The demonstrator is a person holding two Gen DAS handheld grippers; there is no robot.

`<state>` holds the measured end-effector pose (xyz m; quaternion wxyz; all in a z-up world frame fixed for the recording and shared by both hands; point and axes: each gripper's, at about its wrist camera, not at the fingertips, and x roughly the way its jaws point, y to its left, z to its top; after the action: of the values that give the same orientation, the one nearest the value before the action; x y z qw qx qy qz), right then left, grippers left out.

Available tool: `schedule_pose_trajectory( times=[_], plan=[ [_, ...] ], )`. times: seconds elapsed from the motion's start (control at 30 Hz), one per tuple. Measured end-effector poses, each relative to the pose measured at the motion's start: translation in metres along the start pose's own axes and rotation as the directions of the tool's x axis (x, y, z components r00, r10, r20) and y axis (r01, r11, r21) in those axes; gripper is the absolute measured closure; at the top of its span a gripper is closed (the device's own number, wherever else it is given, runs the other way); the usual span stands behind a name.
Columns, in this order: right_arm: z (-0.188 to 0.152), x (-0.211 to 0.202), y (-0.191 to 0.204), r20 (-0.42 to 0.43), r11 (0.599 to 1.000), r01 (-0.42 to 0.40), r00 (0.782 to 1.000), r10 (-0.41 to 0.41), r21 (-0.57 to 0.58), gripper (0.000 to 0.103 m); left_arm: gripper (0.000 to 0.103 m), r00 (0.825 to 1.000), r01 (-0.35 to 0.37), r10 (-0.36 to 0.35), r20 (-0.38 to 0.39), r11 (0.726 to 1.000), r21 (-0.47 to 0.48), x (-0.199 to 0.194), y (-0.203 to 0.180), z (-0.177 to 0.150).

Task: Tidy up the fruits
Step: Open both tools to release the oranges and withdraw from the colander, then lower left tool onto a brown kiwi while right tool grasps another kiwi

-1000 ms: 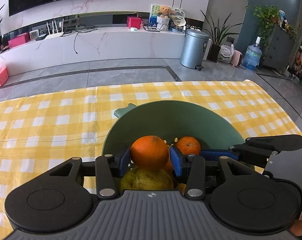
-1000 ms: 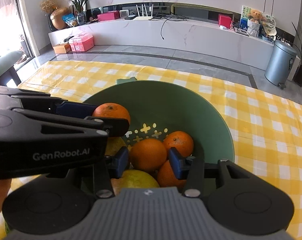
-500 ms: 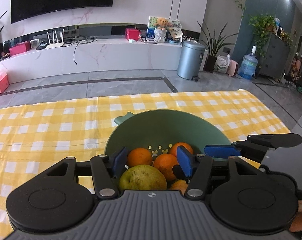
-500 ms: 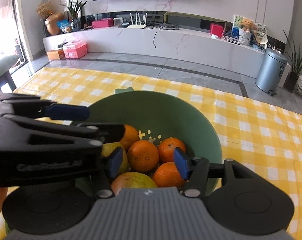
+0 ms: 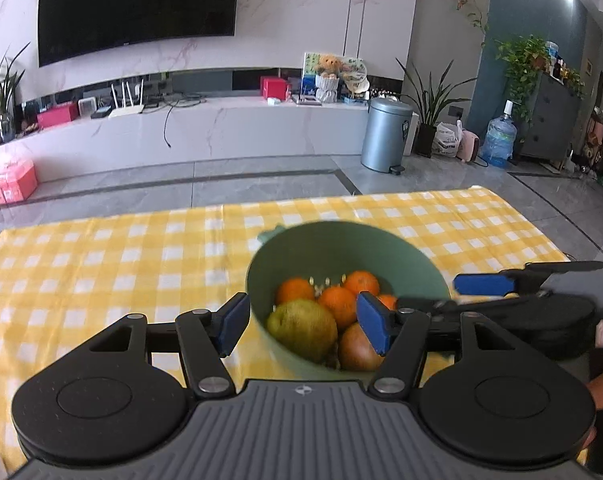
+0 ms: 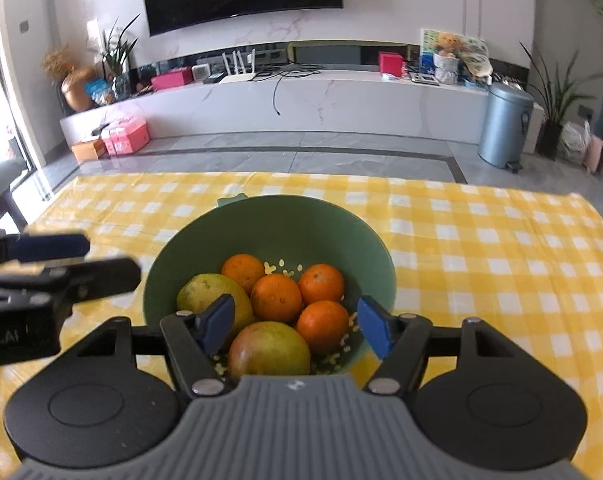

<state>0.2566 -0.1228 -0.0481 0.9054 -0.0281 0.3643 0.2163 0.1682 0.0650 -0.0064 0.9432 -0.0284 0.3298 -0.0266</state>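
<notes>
left gripper (image 5: 299, 326): we see its blue pads (image 5: 232, 322) spread and opening further, with nothing pinched between them; the near rim of the bowl (image 5: 333, 240) and the fruit below merely show through the gap. right gripper (image 6: 293, 326): likewise spread and opening, empty, hanging above the near side of the bowl. each gripper also shows at the edge of the other's view, the two just beside one another over the bowl.

bowl: green, perforated at the bottom, with a small tab on its far rim, standing on the cloth (image 6: 481, 240), a yellow-and-white check that covers the table. inside we count four oranges (image 6: 276, 297) grouped at the centre and far side, one pear (image 6: 211, 294) on the left, and one mango (image 6: 269, 350) nearest the right gripper, greenish with a red blush. the fruits touch one another in a single loose heap.

progress, as we judge it: all fruit in view lies in the bowl, and no piece is visible on the cloth in either view. we therefore read the gathering step as done, or nearly so. what remains we cannot settle: parts of the table lie outside both views or behind the gripper bodies, so stray fruit may be hidden there, and whether sorting by kind is wanted the task wording does not say.
</notes>
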Motion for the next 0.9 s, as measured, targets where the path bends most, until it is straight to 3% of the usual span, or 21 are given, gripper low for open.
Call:
schedule_pose_trajectory(
  times=[0.2,0.37,0.47,0.6,0.7,0.9],
  plan=[
    [-0.019,-0.027,-0.004,-0.007,0.997,-0.039,0.999,0.039,0.069,0.038,0.031,0.997,0.042,-0.039,-0.074,0.998,0.048,-0.009,0.001,-0.016],
    [-0.045,-0.041,-0.005,-0.058,0.989,-0.083,0.994,0.090,0.119,0.040,0.036,0.980,0.120,-0.115,-0.161,0.992,0.025,-0.010,0.005,-0.029],
    [-0.058,-0.038,-0.005,-0.113,0.978,-0.114,0.984,0.135,0.175,0.052,0.041,0.965,0.155,-0.151,-0.215,0.988,0.001,-0.008,0.008,-0.040],
    [-0.070,-0.031,0.001,-0.175,0.970,-0.132,0.970,0.169,0.205,0.061,0.048,0.952,0.155,-0.135,-0.273,0.987,0.052,-0.003,0.004,-0.056],
    [-0.077,-0.027,0.004,-0.196,0.966,-0.138,0.964,0.182,0.217,0.064,0.054,0.952,0.145,-0.116,-0.282,0.986,0.086,0.000,-0.002,-0.064],
    [-0.084,-0.014,-0.001,-0.217,0.956,-0.142,0.955,0.200,0.259,0.072,0.060,0.957,0.186,-0.145,-0.253,0.972,0.145,0.011,-0.010,-0.073]
  ],
)
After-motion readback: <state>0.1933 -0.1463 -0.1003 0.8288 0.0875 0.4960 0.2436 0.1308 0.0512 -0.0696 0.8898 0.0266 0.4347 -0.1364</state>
